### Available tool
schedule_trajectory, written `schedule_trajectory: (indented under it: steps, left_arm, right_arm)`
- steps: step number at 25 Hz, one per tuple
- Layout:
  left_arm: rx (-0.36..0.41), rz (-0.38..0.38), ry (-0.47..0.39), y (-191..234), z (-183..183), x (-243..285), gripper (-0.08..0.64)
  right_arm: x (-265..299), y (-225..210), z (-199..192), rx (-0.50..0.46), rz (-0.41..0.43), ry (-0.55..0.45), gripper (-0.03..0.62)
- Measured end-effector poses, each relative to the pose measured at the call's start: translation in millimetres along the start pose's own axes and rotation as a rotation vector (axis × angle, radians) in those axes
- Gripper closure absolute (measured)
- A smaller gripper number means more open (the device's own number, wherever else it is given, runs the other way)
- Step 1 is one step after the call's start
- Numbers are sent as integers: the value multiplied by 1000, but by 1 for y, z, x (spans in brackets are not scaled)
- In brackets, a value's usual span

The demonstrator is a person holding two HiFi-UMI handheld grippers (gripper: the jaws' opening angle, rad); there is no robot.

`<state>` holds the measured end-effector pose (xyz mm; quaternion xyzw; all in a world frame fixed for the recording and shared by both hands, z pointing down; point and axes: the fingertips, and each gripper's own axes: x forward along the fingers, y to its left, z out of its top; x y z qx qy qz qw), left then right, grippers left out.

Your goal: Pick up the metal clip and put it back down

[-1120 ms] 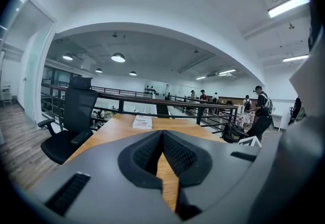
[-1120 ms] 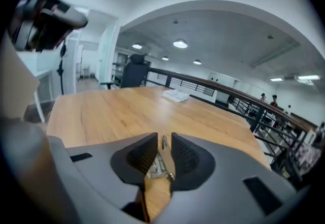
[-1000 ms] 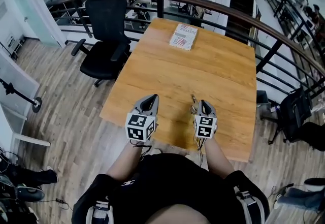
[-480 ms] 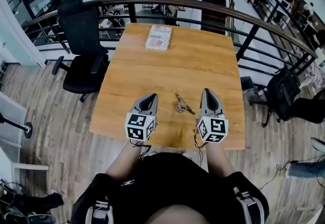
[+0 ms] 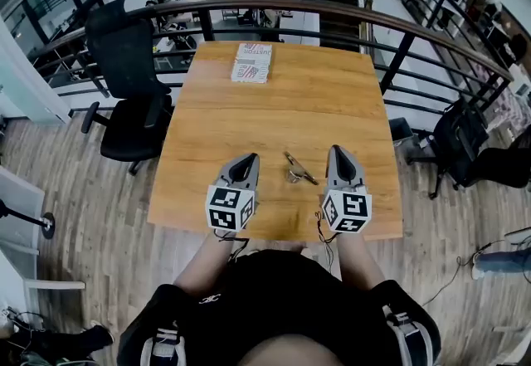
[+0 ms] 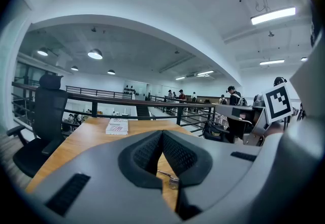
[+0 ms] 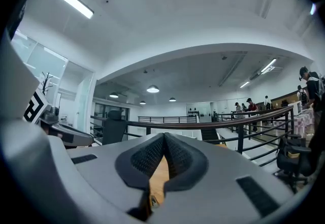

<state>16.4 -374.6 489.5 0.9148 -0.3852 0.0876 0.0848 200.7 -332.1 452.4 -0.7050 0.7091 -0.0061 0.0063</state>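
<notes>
The small silver metal clip (image 5: 298,169) lies flat on the orange-brown wooden surface (image 5: 274,107), between the left hand-held gripper (image 5: 246,162) and the right hand-held gripper (image 5: 339,155), touching neither, and both have their jaws pressed together on nothing.

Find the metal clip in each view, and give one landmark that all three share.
Head view: the metal clip lies on the near half of the table, about mid-width.
Left gripper view: low in the picture, seen through the gap under the jaw tips.
Right gripper view: cannot be made out for sure.
Shared landmark: the curved railing.
</notes>
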Motion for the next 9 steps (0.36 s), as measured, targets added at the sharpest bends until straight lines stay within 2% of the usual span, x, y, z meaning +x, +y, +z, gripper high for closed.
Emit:
schedule_trajectory:
  steps: [9]
  left_arm:
    - [1,8,0,2,0,-2,546]
  right_arm:
    - [2,4,1,-11,13,-3,578]
